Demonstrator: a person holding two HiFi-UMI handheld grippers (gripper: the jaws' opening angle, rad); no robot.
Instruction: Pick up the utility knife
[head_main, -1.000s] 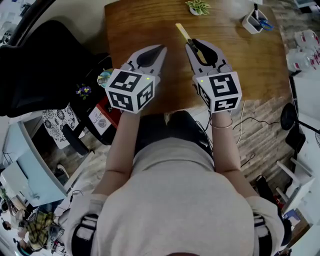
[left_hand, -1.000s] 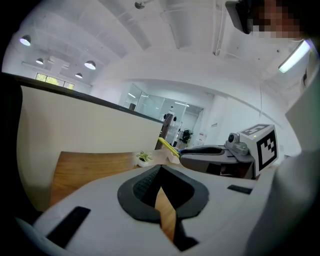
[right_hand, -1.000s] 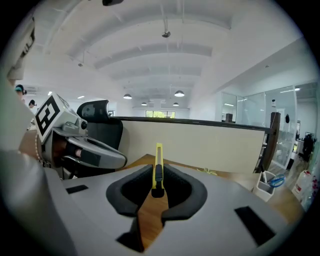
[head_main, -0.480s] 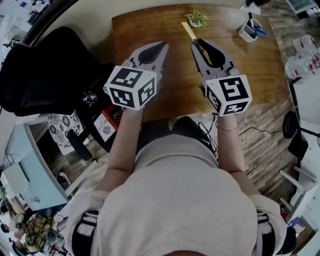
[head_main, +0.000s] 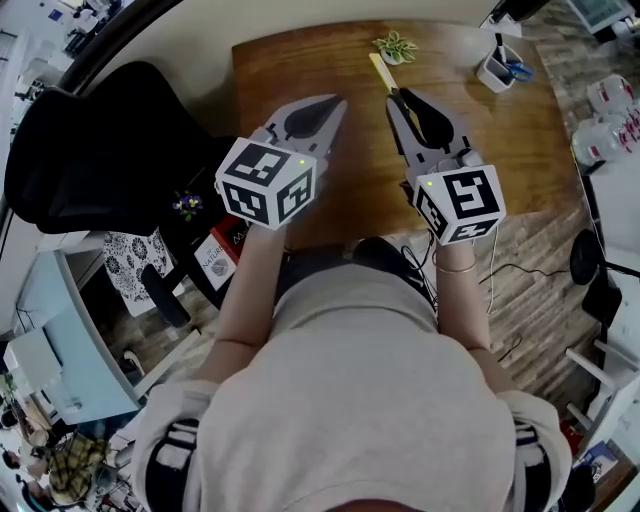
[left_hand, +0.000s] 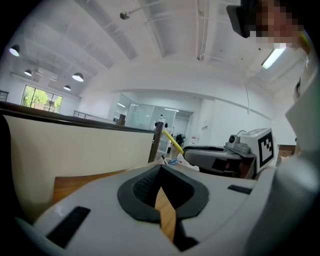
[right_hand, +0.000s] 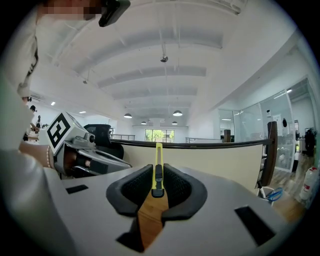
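The table (head_main: 300, 70) is brown wood with visible grain and a soft satin sheen. The left gripper (head_main: 336, 101) and the right gripper (head_main: 394, 97) have smooth, matt grey plastic shells. Their pads (right_hand: 134, 189) look like dark rubber with a fine ribbed texture. The utility knife (right_hand: 158, 155) is smooth yellow plastic, and its slider (right_hand: 157, 176) is black plastic. The marker cubes (head_main: 266, 183) have matt black-and-white faces. The person's shirt (head_main: 350, 400) is plain beige cloth, and the chair (head_main: 110, 140) looks like matt black cloth.

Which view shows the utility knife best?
Right gripper view: the utility knife sits centred and close, clamped between the jaws. Head view shows its yellow end past the jaws; left gripper view, a distant yellow sliver.
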